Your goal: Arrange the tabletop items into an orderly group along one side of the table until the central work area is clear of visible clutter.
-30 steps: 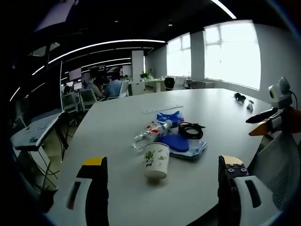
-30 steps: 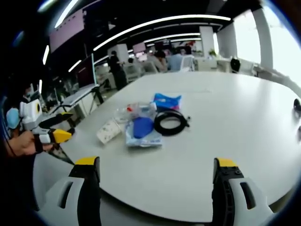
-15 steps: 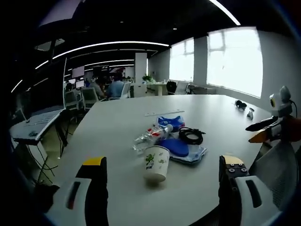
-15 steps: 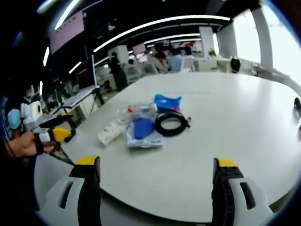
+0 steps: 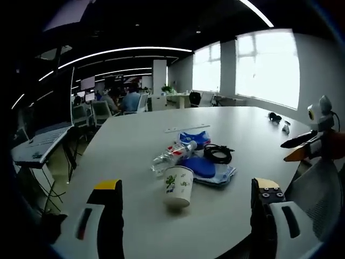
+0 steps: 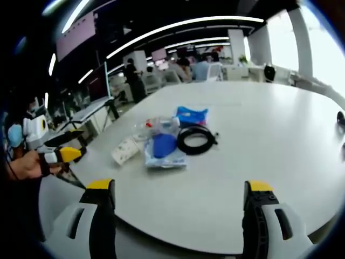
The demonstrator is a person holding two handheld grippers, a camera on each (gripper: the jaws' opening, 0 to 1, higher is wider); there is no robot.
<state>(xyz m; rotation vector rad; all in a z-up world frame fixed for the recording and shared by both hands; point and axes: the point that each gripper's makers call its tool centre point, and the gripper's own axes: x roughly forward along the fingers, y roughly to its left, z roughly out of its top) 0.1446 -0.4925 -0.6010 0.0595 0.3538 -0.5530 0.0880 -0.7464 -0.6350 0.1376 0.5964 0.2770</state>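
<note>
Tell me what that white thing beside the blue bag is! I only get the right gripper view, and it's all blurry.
Observer: It's a paper cup with a green print. In the left gripper view it stands upright.
Operator: What's the see-through thing near it?
Observer: A plastic bottle lying on its side. Its label is red and white.
Operator: Where's my right gripper?
Observer: The right gripper hangs at about the table edge, well apart from the cup and bottle.
</note>
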